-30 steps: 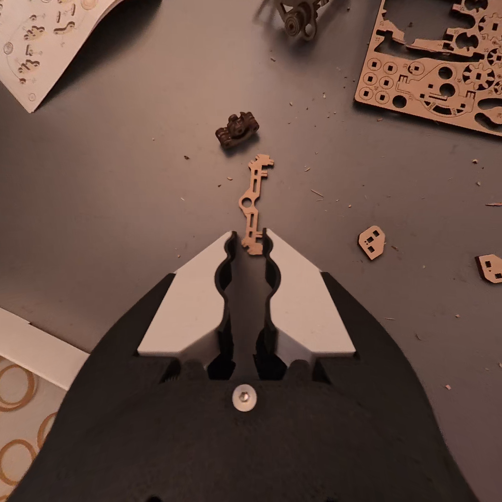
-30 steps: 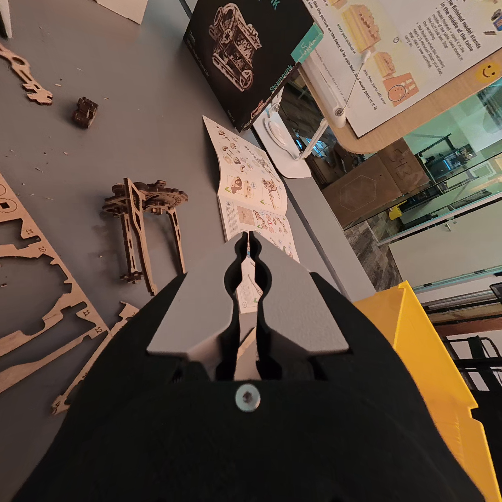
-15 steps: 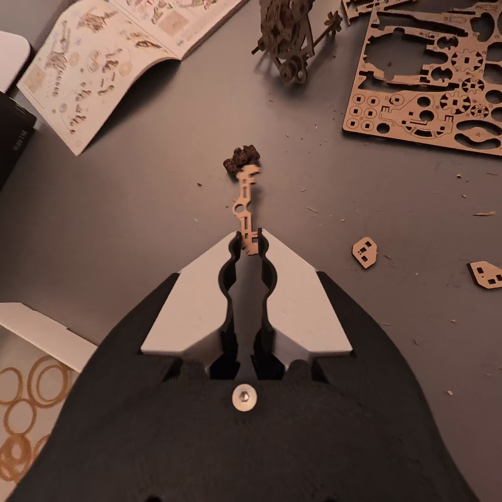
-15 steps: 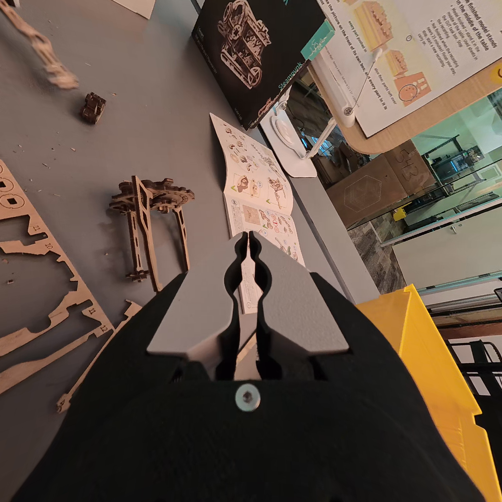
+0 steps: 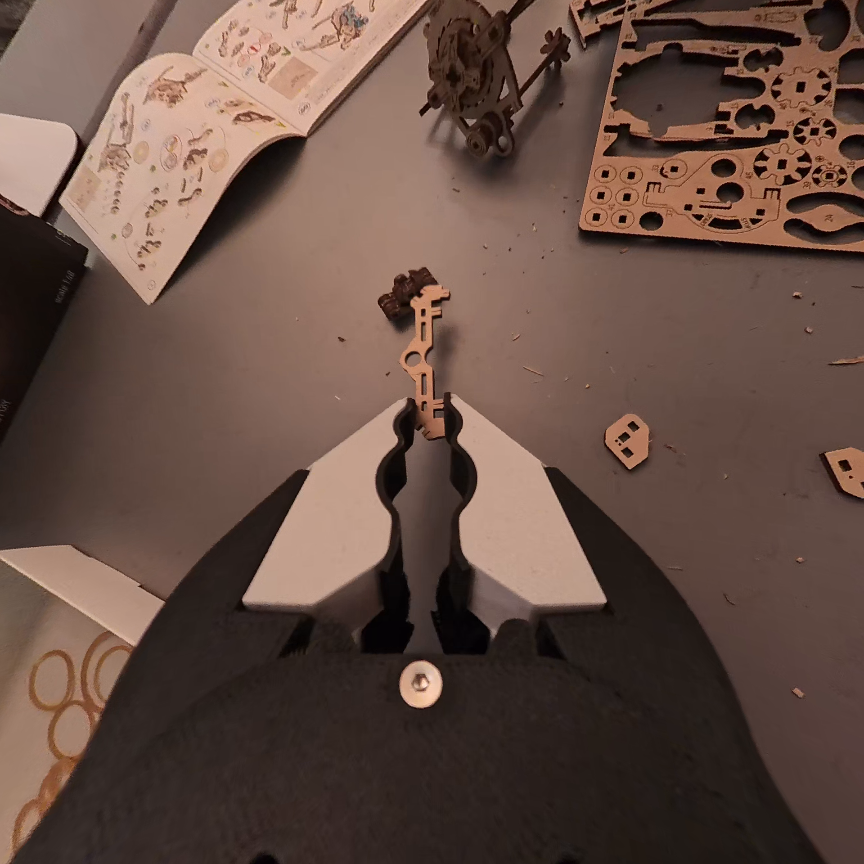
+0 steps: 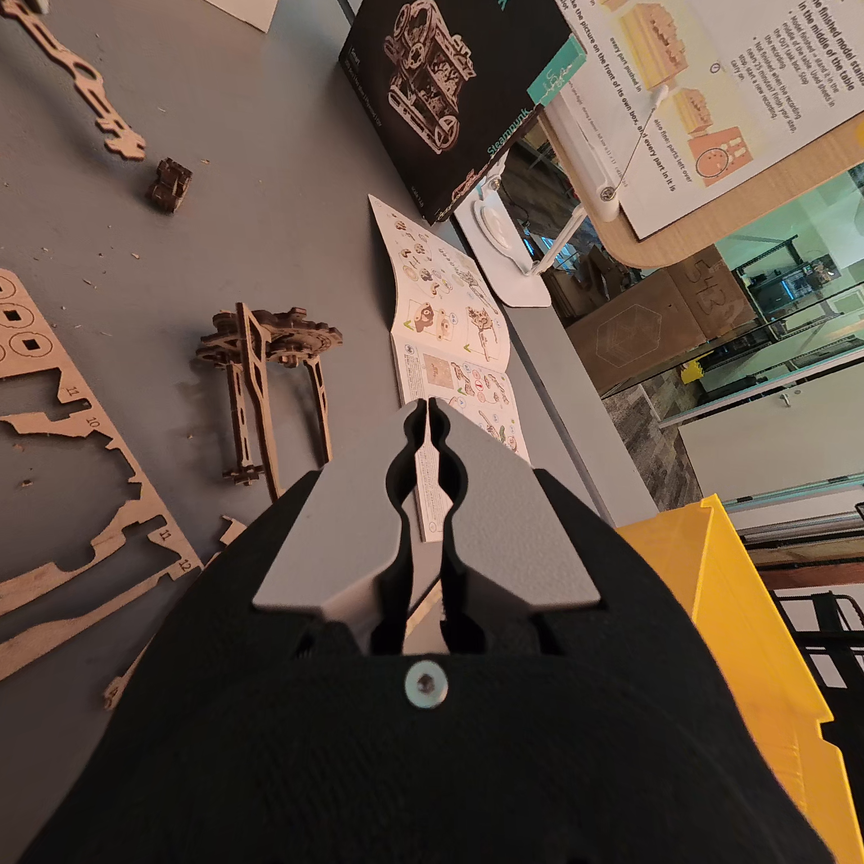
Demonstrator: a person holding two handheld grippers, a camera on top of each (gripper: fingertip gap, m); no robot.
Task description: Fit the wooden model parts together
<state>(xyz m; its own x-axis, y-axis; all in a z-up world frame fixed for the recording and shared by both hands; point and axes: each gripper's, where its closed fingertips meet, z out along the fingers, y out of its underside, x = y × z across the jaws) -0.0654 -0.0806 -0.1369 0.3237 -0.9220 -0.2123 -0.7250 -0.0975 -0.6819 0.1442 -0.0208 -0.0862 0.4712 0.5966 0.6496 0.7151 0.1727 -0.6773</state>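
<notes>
Left wrist view shows my grey table (image 5: 234, 397) with the half-built model (image 5: 472, 79) far ahead, right of the open booklet (image 5: 210, 140). My left gripper (image 5: 429, 411) pinches the near end of the thin wooden strip (image 5: 423, 360), whose long axis runs straight out from the fingers, notched tip pointing at the small dark block (image 5: 402, 294) just beyond it. My right gripper (image 6: 428, 411), fingers pressed together and empty, sits nearer the model.
</notes>
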